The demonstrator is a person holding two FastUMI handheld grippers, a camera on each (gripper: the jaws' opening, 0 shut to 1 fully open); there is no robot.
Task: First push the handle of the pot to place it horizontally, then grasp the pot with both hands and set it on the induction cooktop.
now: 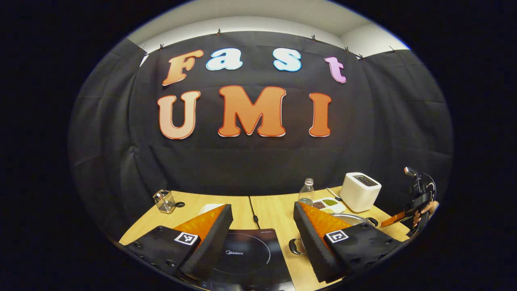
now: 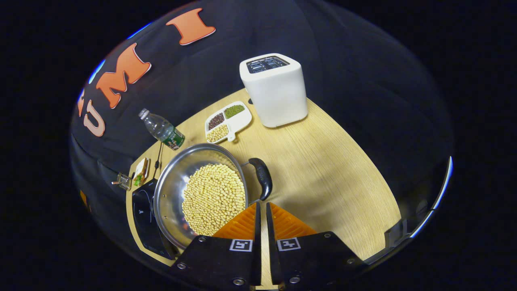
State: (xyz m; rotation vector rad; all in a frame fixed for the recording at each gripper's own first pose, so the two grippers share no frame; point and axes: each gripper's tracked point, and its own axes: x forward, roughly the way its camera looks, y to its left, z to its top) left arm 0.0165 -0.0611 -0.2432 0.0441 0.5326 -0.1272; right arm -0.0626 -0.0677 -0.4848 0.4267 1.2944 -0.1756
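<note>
Toaster [image 2: 276, 91], bottle [image 2: 162, 130], divided dish [image 2: 227, 121], perhaps a wire basket [image 1: 164, 201].

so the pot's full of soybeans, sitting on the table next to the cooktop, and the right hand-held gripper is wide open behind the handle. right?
Not quite. In the right gripper view the right hand-held gripper is shut, fingers nearly touching, near the handle. The rest holds: pot of soybeans on the table, beside the cooktop.

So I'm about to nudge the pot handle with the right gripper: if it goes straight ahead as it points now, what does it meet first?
Probably the pot's black handle, just ahead of the nearly closed right gripper. Depth is unclear, so it might pass above it.
</note>
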